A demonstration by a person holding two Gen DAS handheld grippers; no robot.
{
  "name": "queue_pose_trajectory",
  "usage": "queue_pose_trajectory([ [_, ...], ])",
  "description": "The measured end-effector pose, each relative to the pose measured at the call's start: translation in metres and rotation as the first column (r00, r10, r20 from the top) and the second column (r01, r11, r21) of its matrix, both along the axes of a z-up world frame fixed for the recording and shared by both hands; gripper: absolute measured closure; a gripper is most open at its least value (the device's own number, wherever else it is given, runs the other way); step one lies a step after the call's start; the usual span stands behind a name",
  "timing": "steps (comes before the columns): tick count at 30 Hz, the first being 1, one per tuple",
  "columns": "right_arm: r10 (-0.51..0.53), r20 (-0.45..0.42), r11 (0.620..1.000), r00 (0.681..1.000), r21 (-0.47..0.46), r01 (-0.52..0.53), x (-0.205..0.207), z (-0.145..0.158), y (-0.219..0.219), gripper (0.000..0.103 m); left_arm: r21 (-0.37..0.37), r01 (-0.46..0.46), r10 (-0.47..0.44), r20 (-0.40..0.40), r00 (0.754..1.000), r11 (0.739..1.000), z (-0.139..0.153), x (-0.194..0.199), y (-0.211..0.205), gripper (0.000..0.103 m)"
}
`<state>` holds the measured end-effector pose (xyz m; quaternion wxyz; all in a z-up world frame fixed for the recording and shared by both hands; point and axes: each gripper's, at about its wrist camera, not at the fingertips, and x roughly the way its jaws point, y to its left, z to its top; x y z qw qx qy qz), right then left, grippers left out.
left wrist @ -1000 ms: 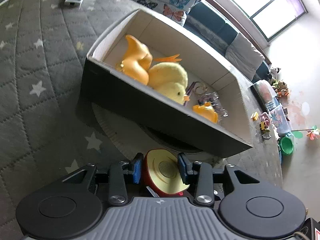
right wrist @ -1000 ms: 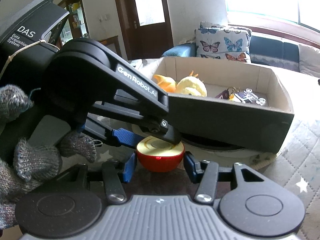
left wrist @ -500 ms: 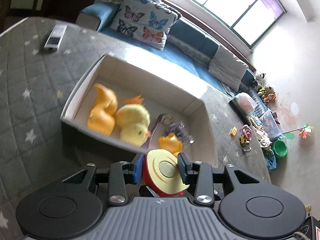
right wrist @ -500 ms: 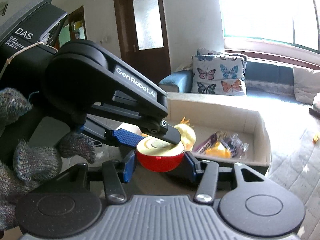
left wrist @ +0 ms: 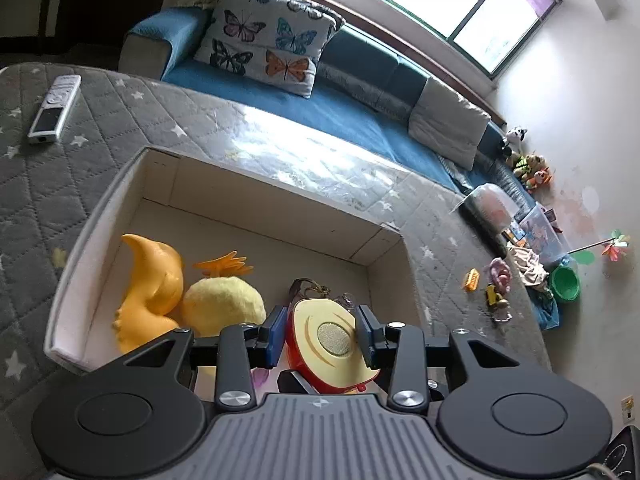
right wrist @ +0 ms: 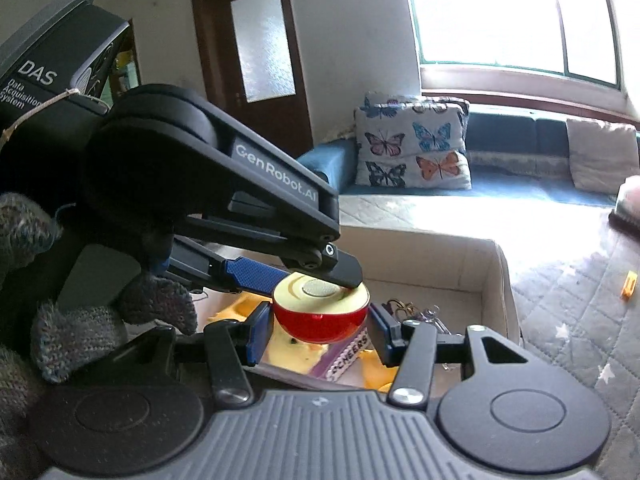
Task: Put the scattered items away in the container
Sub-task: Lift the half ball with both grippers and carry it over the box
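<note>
Two grippers are seen closed around one red toy apple half with a cream cut face [left wrist: 330, 342]. The left gripper [left wrist: 320, 330] is clamped on it from the sides, its blue pads [left wrist: 273, 332] pressed to the rim. The right gripper [right wrist: 318, 326] is narrowed around the red underside, each pad [right wrist: 259, 330] just beside it; contact cannot be told. The apple half is held above the open cardboard box [left wrist: 256, 184], over an orange plastic toy [left wrist: 150, 284], a yellow plush ball [left wrist: 222, 304] and a keyring [right wrist: 400, 308]. A white remote control [left wrist: 54, 108] lies on the grey star-quilted cover [left wrist: 44, 192].
</note>
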<state>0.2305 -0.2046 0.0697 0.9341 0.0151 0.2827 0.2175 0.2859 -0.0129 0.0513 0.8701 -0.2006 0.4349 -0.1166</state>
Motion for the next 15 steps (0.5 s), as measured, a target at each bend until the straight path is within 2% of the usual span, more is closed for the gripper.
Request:
queue_pose_trajectory([
  [7, -0.008, -0.063, 1.0, 0.998, -0.004, 0.007, 0.024, -0.02, -0.007, 0.051, 0.006, 0.017, -0.017, -0.053, 0.998, 1.0, -0.024, 0.028, -0.003, 0.063],
  [15, -0.014, -0.097, 1.0, 0.995, -0.019, 0.012, 0.036, -0.034, -0.009, 0.052, 0.025, 0.025, -0.024, -0.07, 0.997, 0.999, -0.034, 0.035, -0.002, 0.063],
])
